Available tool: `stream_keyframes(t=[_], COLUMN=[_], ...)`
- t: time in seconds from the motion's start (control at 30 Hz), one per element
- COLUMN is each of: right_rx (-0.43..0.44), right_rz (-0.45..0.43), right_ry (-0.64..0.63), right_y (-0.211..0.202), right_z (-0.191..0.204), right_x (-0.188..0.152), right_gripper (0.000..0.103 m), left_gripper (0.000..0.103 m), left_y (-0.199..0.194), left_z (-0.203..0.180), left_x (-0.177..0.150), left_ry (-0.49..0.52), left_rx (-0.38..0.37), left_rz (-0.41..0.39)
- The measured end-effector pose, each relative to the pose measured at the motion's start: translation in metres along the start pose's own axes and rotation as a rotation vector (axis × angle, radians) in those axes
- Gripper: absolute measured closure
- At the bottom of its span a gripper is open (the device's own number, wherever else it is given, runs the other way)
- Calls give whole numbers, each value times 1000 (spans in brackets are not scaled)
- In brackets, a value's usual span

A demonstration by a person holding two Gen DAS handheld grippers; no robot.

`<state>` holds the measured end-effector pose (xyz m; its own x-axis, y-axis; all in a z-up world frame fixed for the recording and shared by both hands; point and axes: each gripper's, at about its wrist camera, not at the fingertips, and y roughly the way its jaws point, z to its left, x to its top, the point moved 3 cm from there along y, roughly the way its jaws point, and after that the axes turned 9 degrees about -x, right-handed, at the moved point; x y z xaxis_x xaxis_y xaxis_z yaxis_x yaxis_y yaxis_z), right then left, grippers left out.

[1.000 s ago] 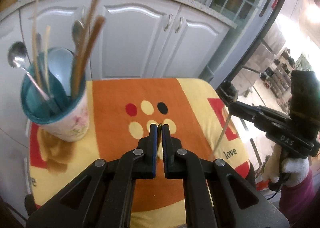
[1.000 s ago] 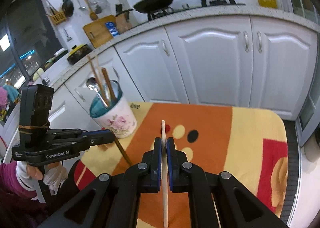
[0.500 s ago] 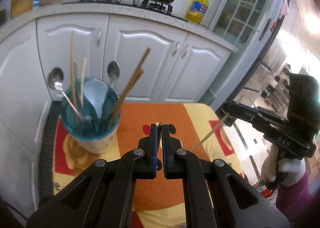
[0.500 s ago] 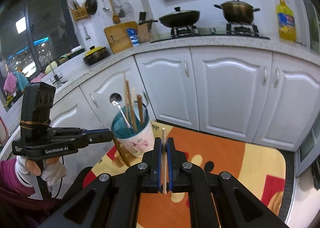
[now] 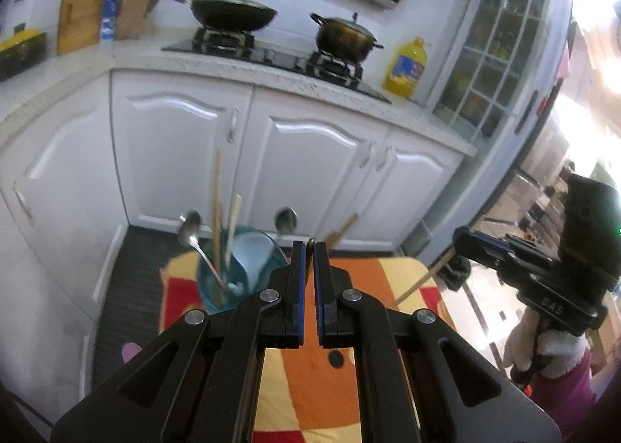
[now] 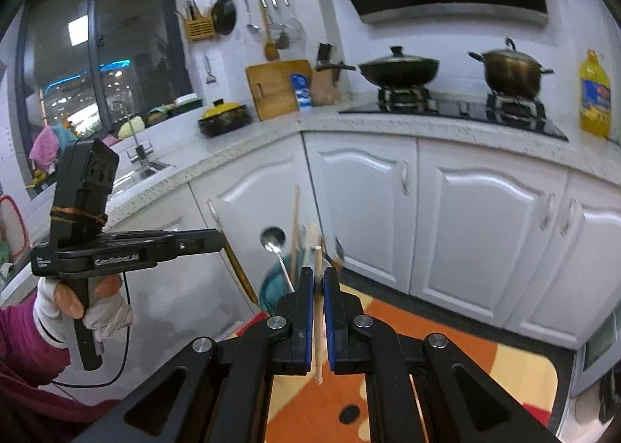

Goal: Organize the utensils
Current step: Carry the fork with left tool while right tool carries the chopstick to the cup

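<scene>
A teal-lined floral cup (image 5: 240,276) stands on the orange and yellow table cloth (image 5: 372,280) and holds spoons and chopsticks. My left gripper (image 5: 309,249) is shut on a dark brown chopstick (image 6: 240,272), whose tip shows between the pads and whose length hangs below it in the right wrist view. My right gripper (image 6: 318,276) is shut on a pale wooden chopstick (image 6: 318,311), held upright; it also shows in the left wrist view (image 5: 423,280). Both grippers are raised above the table near the cup (image 6: 277,284).
White cabinet doors (image 5: 310,171) stand just behind the table. The counter above carries a wok (image 5: 233,12), a pot (image 5: 343,37) and a yellow oil bottle (image 5: 405,68). A glass door (image 5: 489,66) is at the right.
Both grippers have risen and tilted up, so the views now show the counter and stove. Each still holds its chopstick. The cup has dropped lower in both views.
</scene>
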<state>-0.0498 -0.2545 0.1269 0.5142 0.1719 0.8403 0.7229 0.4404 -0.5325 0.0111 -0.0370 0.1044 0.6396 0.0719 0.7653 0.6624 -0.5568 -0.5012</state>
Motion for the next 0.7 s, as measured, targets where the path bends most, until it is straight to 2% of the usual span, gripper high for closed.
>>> stream_keyframes(t=[0.2,0.33,0.6,0.7], right_rx=[42,27,-32,-18], right_rz=[-44,-65,-53,-33], right_ry=[-14,-42,-97,-86], right_y=[6,18,63,79], right_z=[21,37,57,57], right_x=[28,42,44,42], right_gripper=[98,98,98,98], left_gripper=[101,101,101,101], left_y=[-1,9,36,43], left_z=[20,29,53,60], left_x=[11,8,-7,-12], left_ry=[-21,-30,-76,-91], left_rx=[45,66,102,109], left_rz=[-21,-16,15,26])
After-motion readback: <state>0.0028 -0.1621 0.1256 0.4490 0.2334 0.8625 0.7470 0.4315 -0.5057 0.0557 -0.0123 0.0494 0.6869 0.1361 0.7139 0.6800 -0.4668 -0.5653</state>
